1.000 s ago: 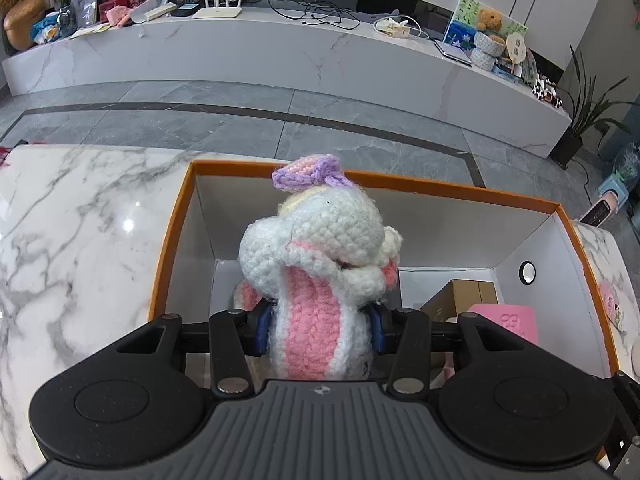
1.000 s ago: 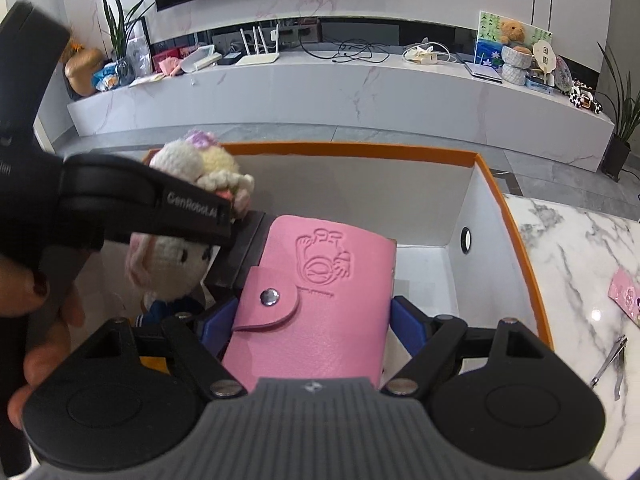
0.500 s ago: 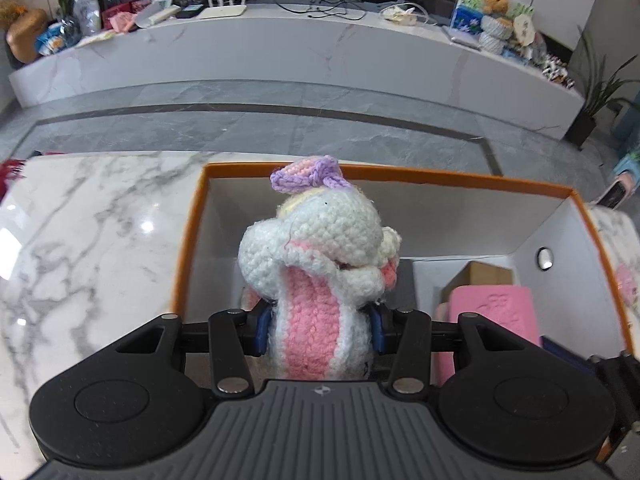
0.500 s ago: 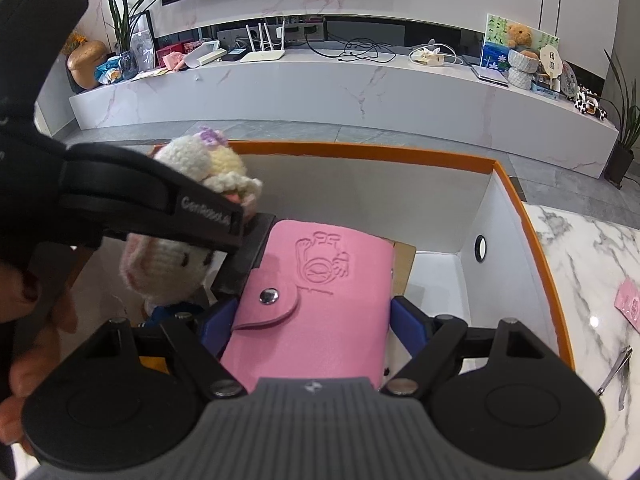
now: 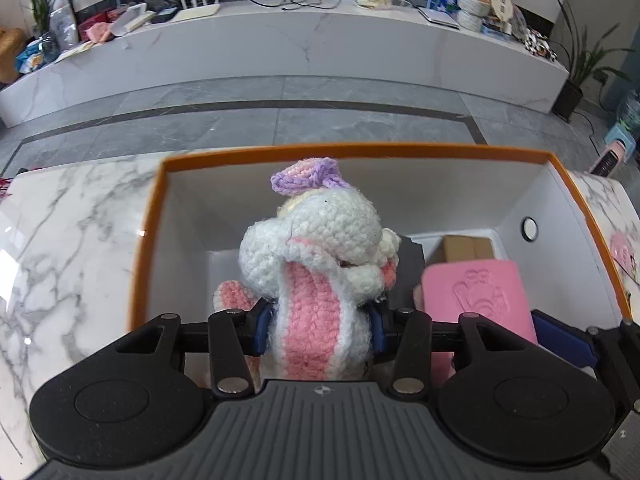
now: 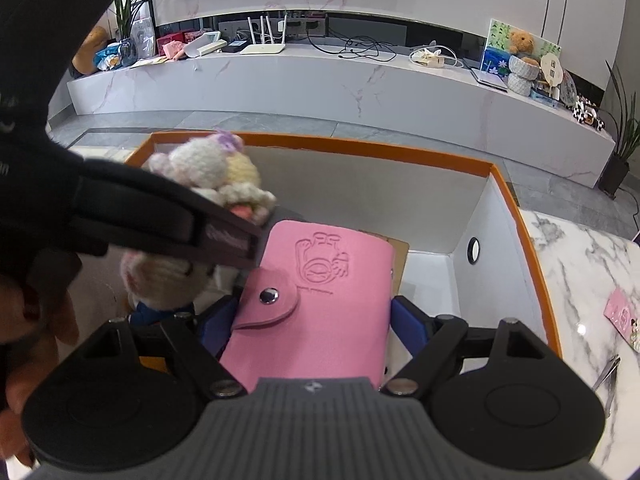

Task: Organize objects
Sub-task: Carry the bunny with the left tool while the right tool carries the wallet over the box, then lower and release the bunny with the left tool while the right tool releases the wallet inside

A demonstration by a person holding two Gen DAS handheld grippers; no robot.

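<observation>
My left gripper (image 5: 318, 330) is shut on a crocheted white and pink bunny (image 5: 320, 264) with a purple bow, held over the orange-rimmed white box (image 5: 360, 150). My right gripper (image 6: 310, 320) is shut on a pink snap-button card wallet (image 6: 320, 296), also over the box (image 6: 512, 192). In the right wrist view the left gripper's black arm crosses the left side, with the bunny (image 6: 208, 168) above it. The wallet (image 5: 478, 296) shows at the right of the left wrist view.
A brown cardboard packet (image 5: 466, 248) and a dark flat item (image 5: 408, 276) lie inside the box. White marble tabletop (image 5: 60, 260) surrounds it. A pink card (image 6: 622, 312) and nail clippers (image 6: 606, 372) lie on the marble at the right. A hand (image 6: 24, 360) holds the left gripper.
The left wrist view has rolled and shifted, so the box now sits further right and more level. The bunny and the wallet stay gripped; the right gripper holds still.
</observation>
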